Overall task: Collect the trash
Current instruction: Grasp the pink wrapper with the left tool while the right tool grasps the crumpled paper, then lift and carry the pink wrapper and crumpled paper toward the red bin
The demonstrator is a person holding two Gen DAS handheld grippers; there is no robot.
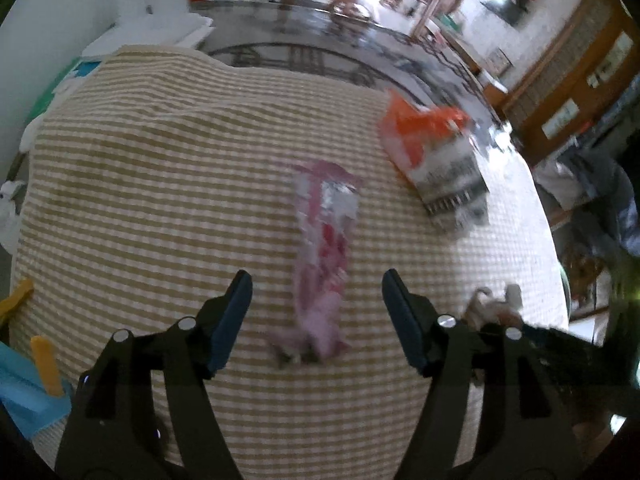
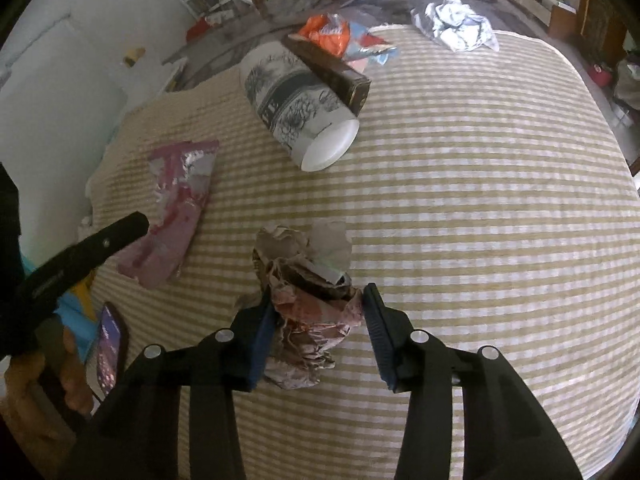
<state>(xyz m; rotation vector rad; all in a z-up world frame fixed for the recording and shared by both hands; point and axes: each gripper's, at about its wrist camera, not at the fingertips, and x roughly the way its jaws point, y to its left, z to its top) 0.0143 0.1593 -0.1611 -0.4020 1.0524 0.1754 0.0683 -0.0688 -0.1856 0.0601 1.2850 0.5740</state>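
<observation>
A pink foil wrapper lies flat on the striped cloth, reaching in between the open fingers of my left gripper; it also shows in the right wrist view. A crumpled brown paper wad sits between the fingers of my right gripper, which is closed on it. A white printed paper cup lies on its side beyond, with a dark brown box against it and an orange bag behind. The orange bag also shows in the left wrist view.
A crumpled white-grey bag lies at the cloth's far edge. A phone lies at the left edge near the hand. Blue and yellow items sit at the cloth's left edge. The floor lies beyond the cloth.
</observation>
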